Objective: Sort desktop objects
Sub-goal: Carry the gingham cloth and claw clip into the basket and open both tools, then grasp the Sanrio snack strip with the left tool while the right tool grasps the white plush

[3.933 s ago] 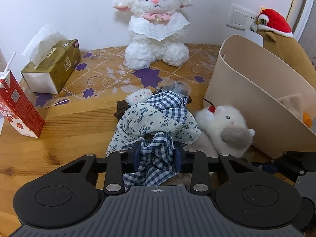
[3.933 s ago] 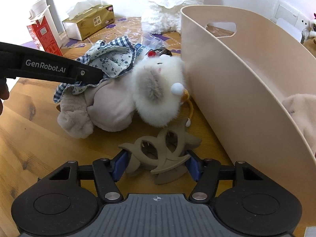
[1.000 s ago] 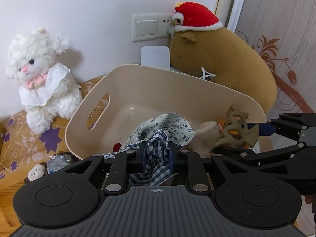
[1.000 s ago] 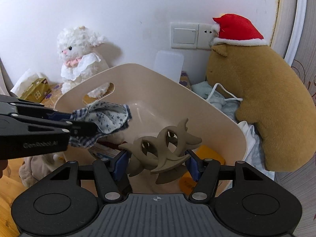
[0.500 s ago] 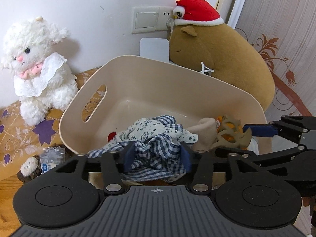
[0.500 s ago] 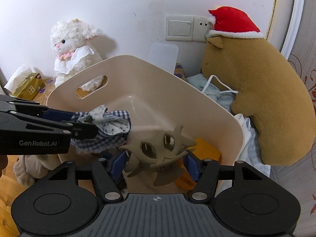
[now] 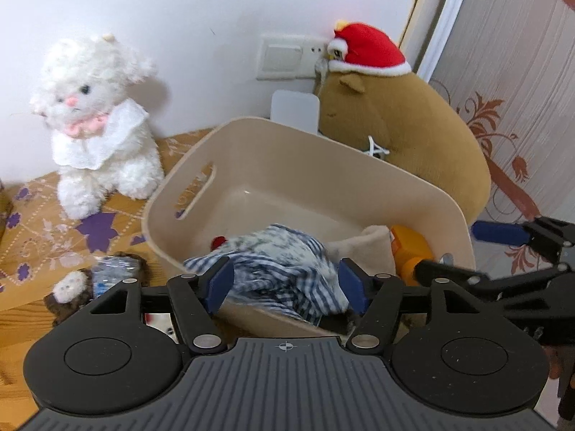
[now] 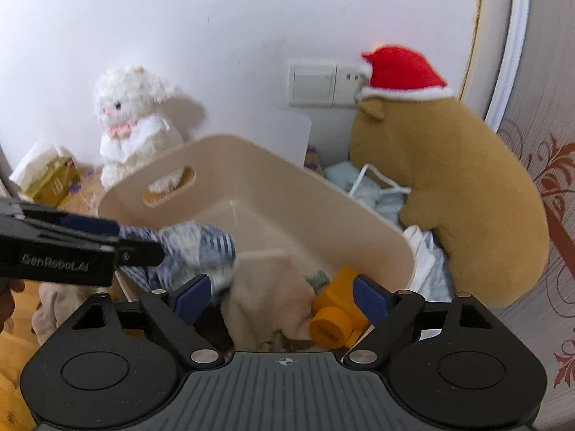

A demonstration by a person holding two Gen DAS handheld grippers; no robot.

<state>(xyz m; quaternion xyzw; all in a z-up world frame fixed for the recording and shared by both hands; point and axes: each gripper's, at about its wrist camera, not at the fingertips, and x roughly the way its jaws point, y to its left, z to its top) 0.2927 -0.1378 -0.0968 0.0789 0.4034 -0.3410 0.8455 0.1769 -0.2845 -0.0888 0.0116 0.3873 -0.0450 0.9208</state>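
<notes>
**Operator:** Since the earlier frame, what has moved?

**Inspector:** Both tongs have just been opening. One second ago the left tongs (image 7: pixel 285 282) clamped the checked cloth (image 7: pixel 280 269) and the right tongs (image 8: pixel 280 296) clamped the tan star-shaped toy. Now the cloth appears blurred, sitting over the near wall of the beige bin (image 7: pixel 359 186) between the left pads without being pressed. The star toy is out of view.

**Operator:** List the scene, largest item first.

**Inspector:** Brown plush with red hat (image 8: pixel 449 179) stands behind the bin, near the wall. Beige bin sits on the surface (image 7: pixel 36 222), in front of both tongs. White lamb plush (image 7: pixel 97 125) sits left of the bin. Inside the bin: a beige plush (image 8: pixel 269 294) and an orange cylindrical item (image 8: pixel 334 312), both below the right tongs.

**Operator:** State of the tongs?

**Inspector:** Left: pads apart, free of the cloth. Right: pads spread wide, gripping nothing.
</notes>
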